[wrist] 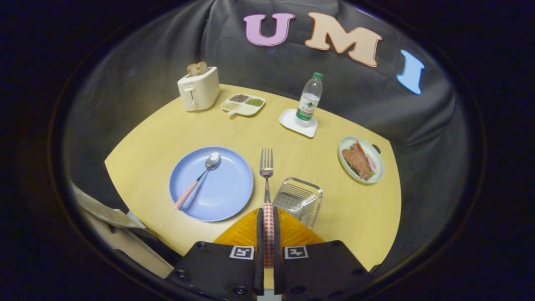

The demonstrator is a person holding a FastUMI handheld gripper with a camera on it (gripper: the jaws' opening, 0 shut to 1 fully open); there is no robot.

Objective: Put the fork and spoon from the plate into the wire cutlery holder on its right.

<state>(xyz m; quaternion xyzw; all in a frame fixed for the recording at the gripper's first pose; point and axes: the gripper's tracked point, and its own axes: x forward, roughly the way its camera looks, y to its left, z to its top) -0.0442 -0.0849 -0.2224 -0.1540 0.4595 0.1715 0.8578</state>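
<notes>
Nearest in, the gripper (268,234) is clamped tight on the fork (266,184), both fingers pressing the checked handle, tines pointing straight ahead and away. The fork is up off the table, hanging between the plate (225,196) on the left and the holder (300,200) just to the right of the fingers. So this looks like the carry step for the fork: lifted clear, not yet in the wire basket.

Next move, by my reading, wants a shift to the right until the fork sits over the holder's open top, then a tilt so it goes in end first (the opening is narrow, so the line-up matters) before the fingers let go.

The spoon (199,177) lies on the plate, bowl to the far side, handle angled toward the near left; that one is yet to be done.

Farther out, a dish (362,160) of food sits to the right, a bottle (309,100) stands on a small tray (292,122), and at the far left a toaster (199,88) beside a snack tray (243,104).
</notes>
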